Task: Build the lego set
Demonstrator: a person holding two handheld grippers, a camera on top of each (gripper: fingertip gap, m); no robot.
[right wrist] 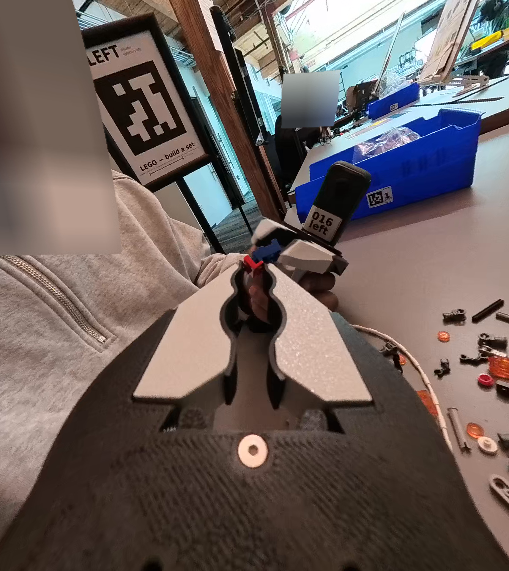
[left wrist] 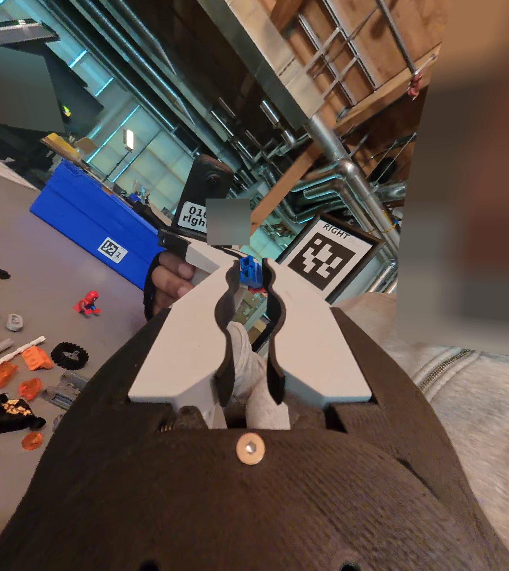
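Both grippers are raised above the table and point at each other, tips nearly touching. My left gripper (left wrist: 249, 269) is shut on a small blue lego piece (left wrist: 249, 272); the same blue piece (right wrist: 266, 252) shows in the right wrist view between the far gripper's white fingers. My right gripper (right wrist: 253, 268) is shut on a small red lego piece (right wrist: 252, 263), which touches the blue piece. The red piece (left wrist: 256, 289) shows just below the blue one in the left wrist view. A red and blue minifigure (left wrist: 89, 303) lies on the grey table (left wrist: 61, 278).
Loose orange, grey and black lego parts (left wrist: 15, 364) lie on the table at the left, more parts (right wrist: 494, 370) at the right. A blue bin (right wrist: 401, 167) stands behind. Framed marker signs (right wrist: 142, 102) and a person in a grey zip sweater (right wrist: 61, 309) are close behind the grippers. The grippers are tip to tip, or close to it.
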